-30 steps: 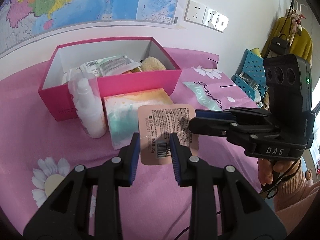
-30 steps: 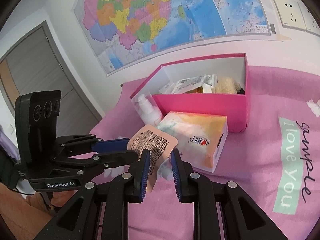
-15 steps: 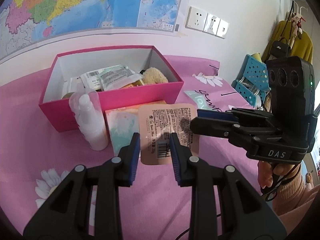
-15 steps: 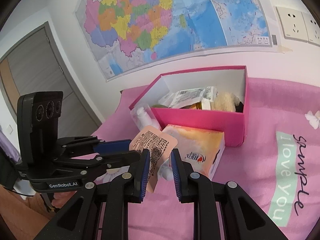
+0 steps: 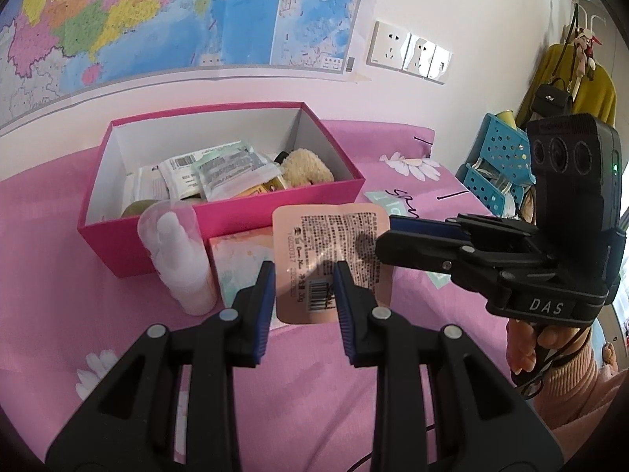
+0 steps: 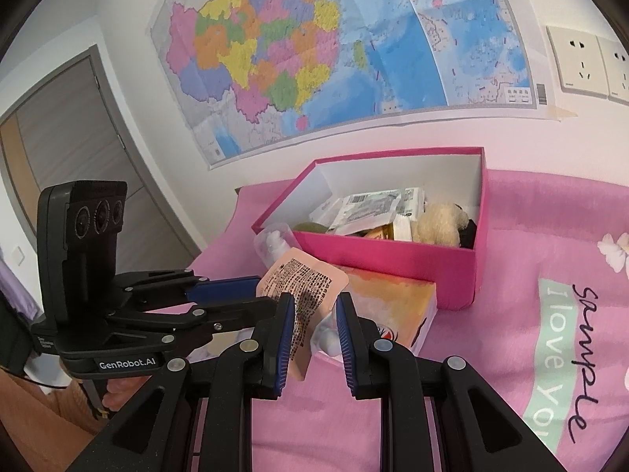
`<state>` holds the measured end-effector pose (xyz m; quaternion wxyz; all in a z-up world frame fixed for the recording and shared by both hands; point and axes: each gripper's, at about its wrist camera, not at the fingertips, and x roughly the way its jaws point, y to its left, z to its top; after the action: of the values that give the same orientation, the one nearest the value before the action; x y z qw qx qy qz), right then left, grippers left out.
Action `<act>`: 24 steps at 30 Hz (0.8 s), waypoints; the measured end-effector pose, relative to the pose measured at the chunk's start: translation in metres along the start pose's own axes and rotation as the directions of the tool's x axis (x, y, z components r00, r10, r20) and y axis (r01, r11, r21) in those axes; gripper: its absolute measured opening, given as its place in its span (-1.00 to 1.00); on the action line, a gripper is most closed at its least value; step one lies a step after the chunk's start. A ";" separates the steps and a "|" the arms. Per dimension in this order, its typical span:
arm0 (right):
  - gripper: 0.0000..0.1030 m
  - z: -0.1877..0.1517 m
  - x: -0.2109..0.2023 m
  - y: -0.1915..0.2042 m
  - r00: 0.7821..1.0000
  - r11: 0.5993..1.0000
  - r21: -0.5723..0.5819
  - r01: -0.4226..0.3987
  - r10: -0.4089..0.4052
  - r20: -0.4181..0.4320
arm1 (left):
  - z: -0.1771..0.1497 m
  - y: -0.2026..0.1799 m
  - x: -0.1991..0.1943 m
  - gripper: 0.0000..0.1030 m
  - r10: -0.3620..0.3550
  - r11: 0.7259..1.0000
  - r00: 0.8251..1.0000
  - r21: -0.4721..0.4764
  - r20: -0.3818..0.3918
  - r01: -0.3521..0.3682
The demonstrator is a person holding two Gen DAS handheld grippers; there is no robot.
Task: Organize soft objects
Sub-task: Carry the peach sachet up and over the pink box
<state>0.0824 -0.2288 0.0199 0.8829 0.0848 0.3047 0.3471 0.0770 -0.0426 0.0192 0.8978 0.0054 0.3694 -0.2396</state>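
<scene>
The left gripper point(image 5: 302, 275) and the right gripper point(image 6: 314, 306) point at each other's tips from either side, and a peach sachet point(image 5: 326, 236) with black print and a barcode hangs between them, lifted clear of the pink cloth point(image 5: 78, 295). Each pair of blue-padded fingers shows a narrow gap from its own camera. The sachet's lower part sits in the left pair's gap, and its right edge meets the tips of the right pair. From the right side the sachet lies against the inner pad of one finger, with space left on the other side. I cannot tell which pair is actually pinching it, or whether both are. Just beyond the tongs and below the sachet, a pastel tissue pack point(image 5: 240, 255) lies on the cloth. Beside it, to the left of the left gripper, a white pump bottle point(image 5: 177, 251) with a clear cap stands upright. Behind both sits an open pink box point(image 5: 275, 204), its near wall touching or almost touching the pack. Inside it are several flat packets point(image 5: 232, 169) and, at the end nearer the right gripper, a cream plush toy point(image 5: 306, 165). Farther off, a coloured map point(image 5: 157, 11) covers the wall behind the box, and blue baskets point(image 5: 495, 165) stand past the right gripper.
</scene>
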 end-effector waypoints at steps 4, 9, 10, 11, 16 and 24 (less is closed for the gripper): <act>-0.58 0.004 -0.001 -0.001 1.000 1.000 -0.002 0.002 -0.002 0.010 | 0.004 0.001 0.001 -0.40 0.004 1.000 1.000 0.005 0.006 -0.004; -0.58 0.010 -0.002 -0.001 1.000 1.000 -0.006 -0.006 0.006 0.022 | 0.011 0.004 0.004 -0.40 0.011 1.000 1.000 0.000 0.007 -0.011; -0.58 0.011 -0.002 -0.001 1.000 1.000 -0.010 -0.001 0.001 0.026 | 0.012 0.004 0.004 -0.40 0.010 1.000 1.000 -0.001 0.010 -0.010; -0.58 0.013 -0.001 -0.001 1.000 1.000 -0.010 -0.001 0.002 0.027 | 0.013 0.005 0.004 -0.40 0.008 1.000 1.000 -0.003 0.011 -0.008; -0.58 0.017 0.000 -0.003 0.999 1.000 -0.009 -0.006 0.006 0.033 | 0.017 0.007 0.004 -0.40 0.013 1.000 1.000 -0.003 0.015 -0.013; -0.58 0.027 0.004 -0.006 0.999 1.000 -0.012 -0.002 0.003 0.041 | 0.026 0.010 0.006 -0.40 0.025 1.000 0.999 0.000 0.026 -0.025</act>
<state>0.1040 -0.2286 0.0379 0.8890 0.0870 0.2842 0.3483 0.1028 -0.0413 0.0323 0.9055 0.0069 0.3576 -0.2282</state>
